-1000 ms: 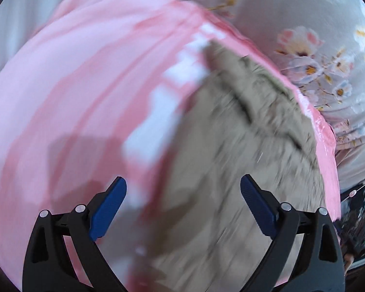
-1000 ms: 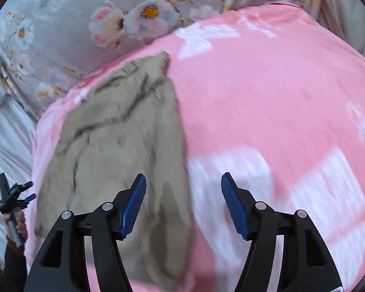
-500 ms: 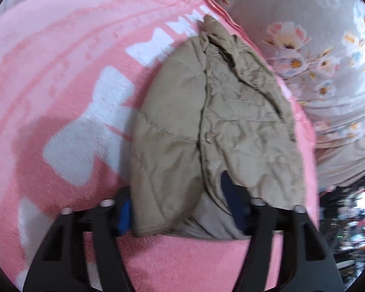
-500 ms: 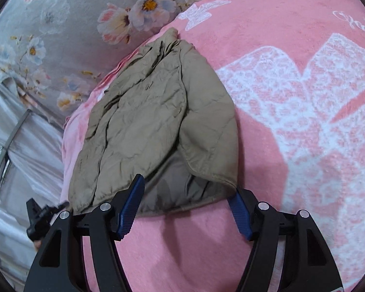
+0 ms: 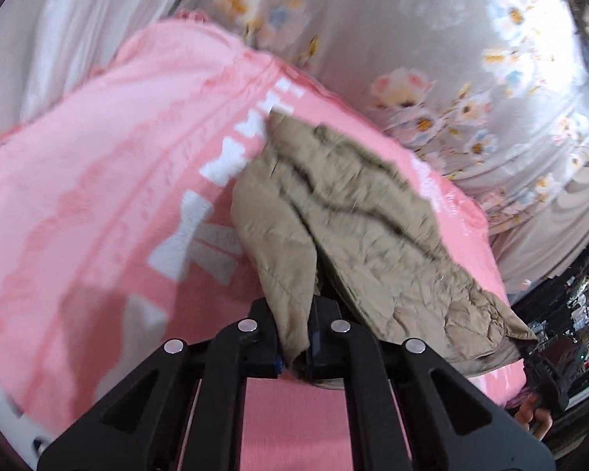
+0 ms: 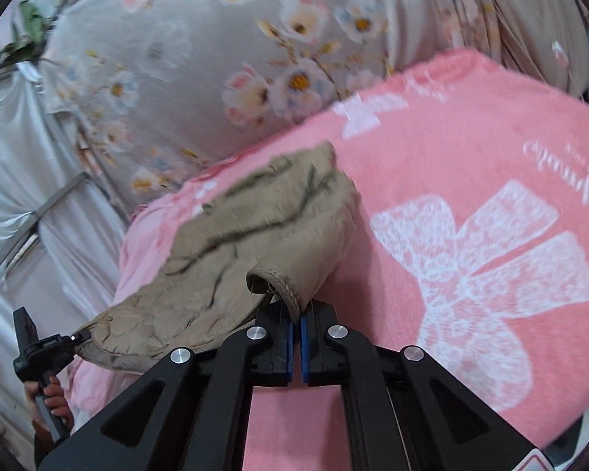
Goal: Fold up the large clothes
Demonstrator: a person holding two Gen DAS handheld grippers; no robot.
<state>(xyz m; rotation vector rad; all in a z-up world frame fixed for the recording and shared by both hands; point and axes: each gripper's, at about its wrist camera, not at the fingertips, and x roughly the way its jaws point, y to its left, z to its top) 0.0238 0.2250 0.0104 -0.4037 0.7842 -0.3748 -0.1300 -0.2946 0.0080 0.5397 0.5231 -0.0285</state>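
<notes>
A tan quilted jacket (image 5: 373,235) lies on a pink blanket (image 5: 98,196) with white bow prints. My left gripper (image 5: 294,349) is shut on the jacket's near hem at its left corner and lifts it. In the right wrist view the same jacket (image 6: 235,259) stretches away to the left. My right gripper (image 6: 296,337) is shut on the stitched hem corner at the jacket's right side. Each gripper shows in the other's view: the right one (image 5: 546,376) and the left one (image 6: 39,345), both at the jacket's hem.
The pink blanket (image 6: 471,196) covers a bed. A grey floral sheet (image 5: 451,59) hangs behind it, also in the right wrist view (image 6: 216,59). White fabric (image 6: 19,157) hangs at the far left. Dark clutter (image 5: 581,306) lies past the bed's right edge.
Both grippers came down open over the jacket's near hem, then shut on it. The hem now rises off the blanket and the jacket bunches toward the far side.
</notes>
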